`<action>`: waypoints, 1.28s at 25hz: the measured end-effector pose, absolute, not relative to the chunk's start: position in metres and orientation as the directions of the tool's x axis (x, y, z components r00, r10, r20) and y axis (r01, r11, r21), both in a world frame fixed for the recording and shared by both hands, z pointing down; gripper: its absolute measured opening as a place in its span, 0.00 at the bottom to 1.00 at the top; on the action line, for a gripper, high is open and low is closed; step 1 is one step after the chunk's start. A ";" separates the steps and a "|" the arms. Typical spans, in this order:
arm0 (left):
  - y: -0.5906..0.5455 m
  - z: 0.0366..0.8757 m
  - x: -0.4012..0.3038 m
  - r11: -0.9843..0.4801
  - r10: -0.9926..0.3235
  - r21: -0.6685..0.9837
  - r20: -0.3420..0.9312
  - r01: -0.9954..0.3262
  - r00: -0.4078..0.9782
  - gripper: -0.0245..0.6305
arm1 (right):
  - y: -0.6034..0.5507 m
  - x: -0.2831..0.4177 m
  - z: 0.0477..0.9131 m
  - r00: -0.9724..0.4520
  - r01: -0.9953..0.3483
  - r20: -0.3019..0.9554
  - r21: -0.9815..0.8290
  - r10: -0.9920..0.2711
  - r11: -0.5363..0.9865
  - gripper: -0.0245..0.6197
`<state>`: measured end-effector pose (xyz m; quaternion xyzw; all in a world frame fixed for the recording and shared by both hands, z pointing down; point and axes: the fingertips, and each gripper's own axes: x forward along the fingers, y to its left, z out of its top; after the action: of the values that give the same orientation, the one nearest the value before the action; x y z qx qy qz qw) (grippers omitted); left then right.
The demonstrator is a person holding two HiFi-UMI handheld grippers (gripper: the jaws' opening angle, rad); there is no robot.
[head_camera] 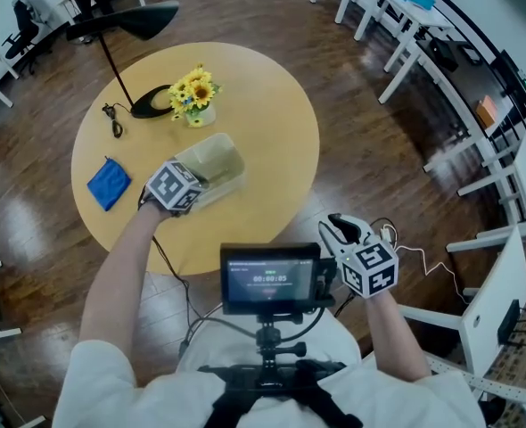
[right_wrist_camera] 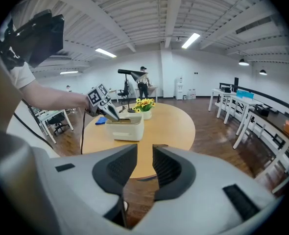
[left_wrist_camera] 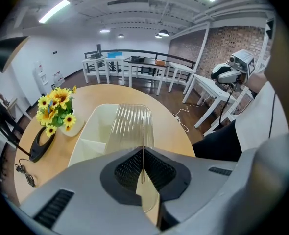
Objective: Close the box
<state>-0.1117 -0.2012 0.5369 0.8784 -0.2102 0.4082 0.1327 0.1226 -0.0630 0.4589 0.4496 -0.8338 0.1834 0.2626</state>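
A cream box (head_camera: pixel 220 172) with a divider inside stands near the front of the round wooden table (head_camera: pixel 276 105). In the left gripper view its clear ribbed lid (left_wrist_camera: pixel 131 121) stretches away over the right side of the open box (left_wrist_camera: pixel 98 131). My left gripper (left_wrist_camera: pixel 143 168) is shut on the lid's near edge, a thin strip pinched between the pads. From the head view this gripper (head_camera: pixel 199 185) sits at the box's front left end. My right gripper (head_camera: pixel 338 229) hangs off the table's front right, over the floor, open with nothing between its jaws (right_wrist_camera: pixel 144 166); it faces the box (right_wrist_camera: pixel 127 127).
Yellow sunflowers in a small pot (head_camera: pixel 194 96) stand behind the box. A black lamp (head_camera: pixel 129 23) with its cable occupies the table's back left, and a blue cloth (head_camera: pixel 109 184) lies at the left edge. A monitor (head_camera: pixel 270 279) is mounted at my chest. White desks (head_camera: pixel 406 25) line the right.
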 end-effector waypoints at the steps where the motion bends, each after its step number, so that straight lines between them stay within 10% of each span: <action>1: -0.200 0.537 -0.110 -0.880 -0.255 0.064 0.772 -0.470 0.583 0.05 | -0.064 0.122 0.459 -0.459 -0.845 0.603 -0.072 -0.652 0.529 0.20; 20: -0.200 0.540 -0.111 -0.877 -0.281 0.039 0.767 -0.479 0.577 0.06 | -0.068 0.128 0.466 -0.480 -0.830 0.613 -0.086 -0.628 0.551 0.20; 25: -0.196 0.531 -0.111 -0.882 -0.298 0.022 0.747 -0.471 0.594 0.24 | -0.062 0.127 0.462 -0.470 -0.831 0.621 -0.073 -0.627 0.551 0.20; 32: -0.188 0.458 -0.133 -0.796 -0.519 -0.047 0.567 -0.604 0.640 0.25 | -0.047 0.134 0.460 -0.426 -0.855 0.648 -0.060 -0.631 0.514 0.20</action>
<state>-0.1333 -0.1881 0.4585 0.9025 -0.3110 0.2888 0.0736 0.1341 -0.0467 0.4597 0.4525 -0.8214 0.1950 0.2872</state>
